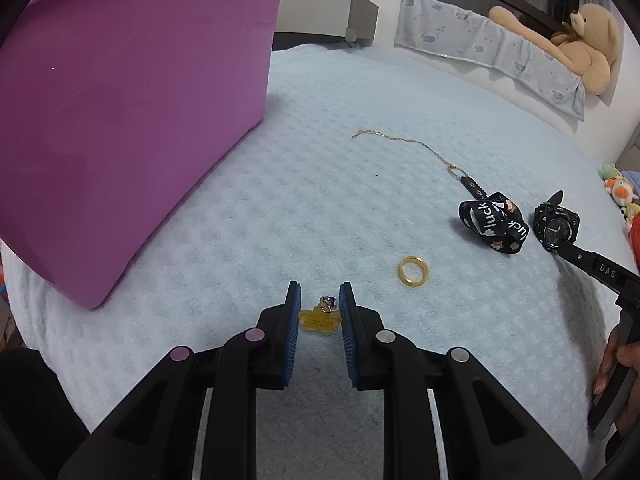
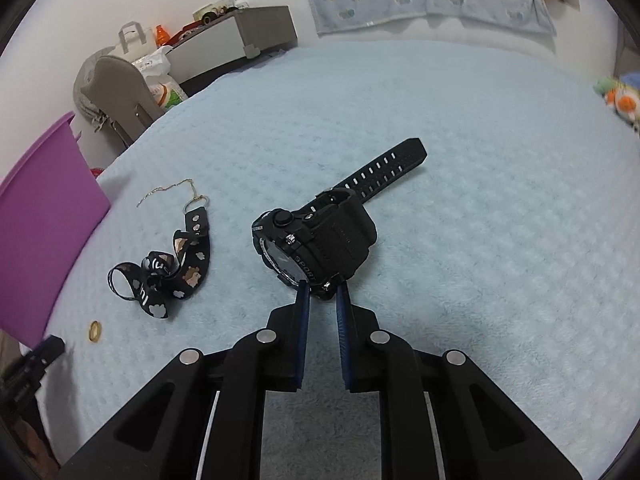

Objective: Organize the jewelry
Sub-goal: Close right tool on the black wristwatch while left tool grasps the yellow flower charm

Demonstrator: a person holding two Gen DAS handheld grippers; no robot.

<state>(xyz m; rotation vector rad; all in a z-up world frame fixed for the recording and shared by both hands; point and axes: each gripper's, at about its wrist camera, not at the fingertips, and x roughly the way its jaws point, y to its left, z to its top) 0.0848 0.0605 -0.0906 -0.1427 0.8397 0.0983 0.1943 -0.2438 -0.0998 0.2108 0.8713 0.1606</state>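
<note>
On the pale blue blanket (image 1: 320,208), my left gripper (image 1: 320,300) is shut on a small yellow flower-shaped tag (image 1: 318,321) that carries a little stone ring (image 1: 328,302). A gold ring (image 1: 414,272) lies just to its right. Farther right are a black "luck" lanyard (image 1: 494,226) and a thin gold chain (image 1: 404,142). My right gripper (image 2: 322,290) is shut on the near edge of a black sport watch (image 2: 320,240), whose strap stretches away. The lanyard (image 2: 168,276), chain (image 2: 168,192) and gold ring (image 2: 95,331) lie left of the watch.
A tall purple bin (image 1: 120,120) stands at the bed's left side. A teddy bear (image 1: 588,48) lies by the headboard, and small plush toys (image 2: 620,98) sit at the right edge. A grey nightstand (image 2: 240,36) stands beyond the bed.
</note>
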